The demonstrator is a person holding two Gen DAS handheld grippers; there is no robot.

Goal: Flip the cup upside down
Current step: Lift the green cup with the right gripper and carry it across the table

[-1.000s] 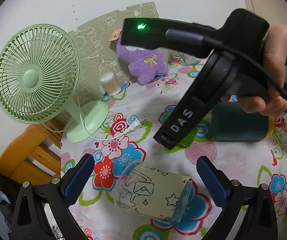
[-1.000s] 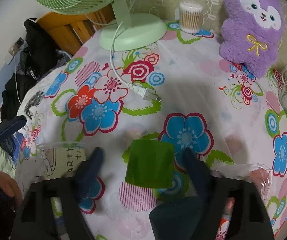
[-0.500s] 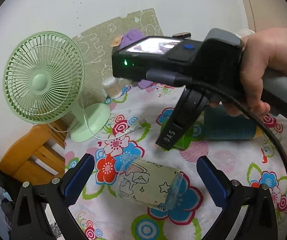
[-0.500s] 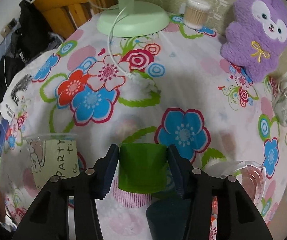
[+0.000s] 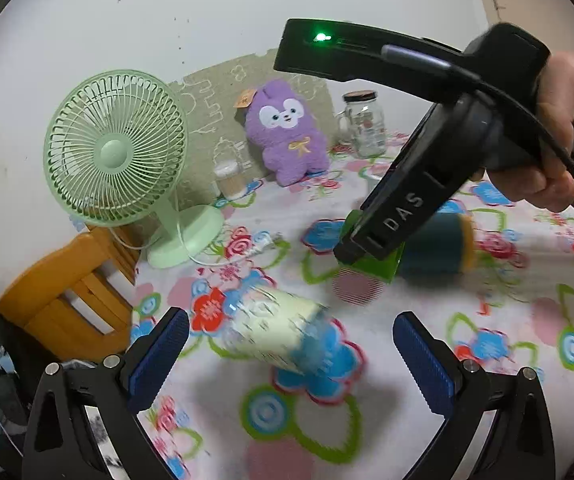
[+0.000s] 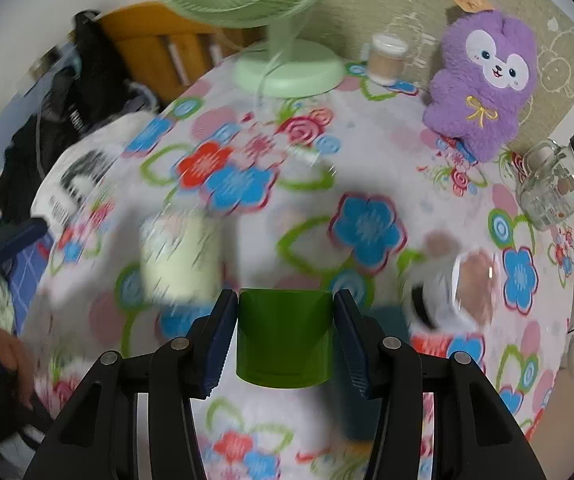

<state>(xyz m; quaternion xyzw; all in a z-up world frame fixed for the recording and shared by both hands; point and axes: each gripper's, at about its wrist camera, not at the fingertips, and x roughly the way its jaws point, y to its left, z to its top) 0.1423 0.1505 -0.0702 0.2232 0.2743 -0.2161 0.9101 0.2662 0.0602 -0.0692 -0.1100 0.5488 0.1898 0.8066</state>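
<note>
The green cup (image 6: 285, 336) is held between the blue pads of my right gripper (image 6: 285, 340), lifted off the floral tablecloth. In the left wrist view the same cup (image 5: 371, 264) shows under the right gripper's black body (image 5: 399, 216), just above the cloth. My left gripper (image 5: 287, 356) is open and empty, its fingers either side of a clear printed cup (image 5: 275, 332) that lies on its side below it. That cup also shows blurred in the right wrist view (image 6: 179, 256).
A dark teal cup (image 5: 439, 244) lies on its side behind the green cup. A green fan (image 5: 119, 152), a purple plush (image 5: 287, 136), a glass jar (image 5: 363, 124) and a cotton-swab tub (image 5: 227, 176) stand at the back. A wooden chair (image 5: 63, 296) is left of the table.
My right gripper closed on the green cup and lifted it off the cloth. My left gripper pulled back and up a little from the printed cup.
</note>
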